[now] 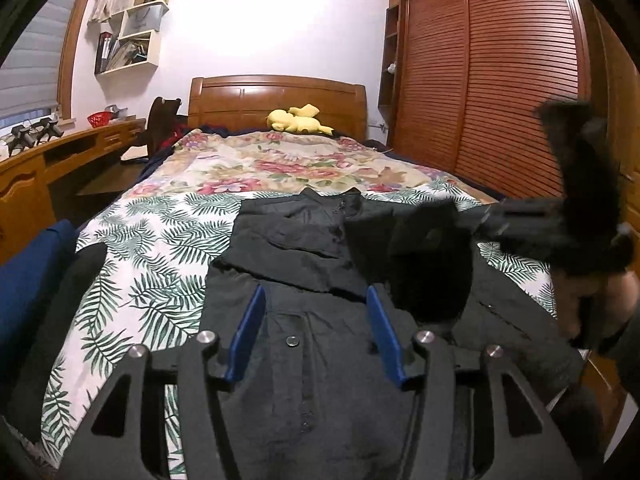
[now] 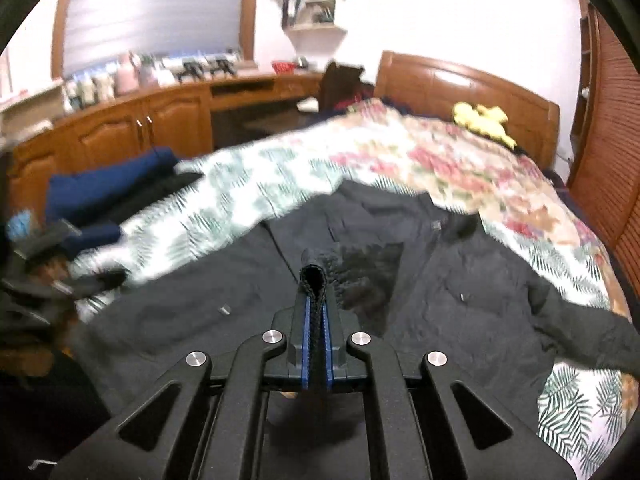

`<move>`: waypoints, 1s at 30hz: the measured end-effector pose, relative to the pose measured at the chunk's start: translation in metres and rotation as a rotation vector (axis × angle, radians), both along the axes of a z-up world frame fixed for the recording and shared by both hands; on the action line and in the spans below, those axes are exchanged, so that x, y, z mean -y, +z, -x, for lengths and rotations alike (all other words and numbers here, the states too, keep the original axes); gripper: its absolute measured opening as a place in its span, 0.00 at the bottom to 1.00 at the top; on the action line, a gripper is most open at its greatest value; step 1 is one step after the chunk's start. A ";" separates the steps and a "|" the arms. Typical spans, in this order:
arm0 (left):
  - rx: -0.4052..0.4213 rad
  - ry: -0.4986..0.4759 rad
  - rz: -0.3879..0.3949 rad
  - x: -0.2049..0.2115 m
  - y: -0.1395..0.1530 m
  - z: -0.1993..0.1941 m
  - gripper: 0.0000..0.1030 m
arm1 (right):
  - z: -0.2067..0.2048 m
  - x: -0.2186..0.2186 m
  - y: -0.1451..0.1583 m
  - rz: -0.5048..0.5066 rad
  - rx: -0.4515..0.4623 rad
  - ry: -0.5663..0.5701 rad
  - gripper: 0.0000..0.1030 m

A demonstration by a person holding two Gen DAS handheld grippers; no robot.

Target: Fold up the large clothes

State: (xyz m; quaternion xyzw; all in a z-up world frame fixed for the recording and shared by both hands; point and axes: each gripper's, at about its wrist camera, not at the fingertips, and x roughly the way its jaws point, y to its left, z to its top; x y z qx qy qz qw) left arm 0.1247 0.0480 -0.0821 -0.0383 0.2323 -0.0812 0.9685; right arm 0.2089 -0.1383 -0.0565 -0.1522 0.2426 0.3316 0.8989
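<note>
While the black jacket [image 1: 304, 320] lay spread lengthwise on the bed [image 1: 160, 240], collar toward the headboard, the right tongs [image 2: 316, 280] pinched its furry trim above it and the left tongs [image 1: 316, 300] hovered unclenched over its placket.

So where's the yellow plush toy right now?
The yellow plush toy lies at the far end of the bed, against the wooden headboard, beyond the black jacket; upper right in the right wrist view.
</note>
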 end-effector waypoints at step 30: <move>-0.004 -0.075 0.034 0.049 0.005 -0.024 0.50 | -0.019 0.115 -0.048 0.084 -0.012 -0.349 0.41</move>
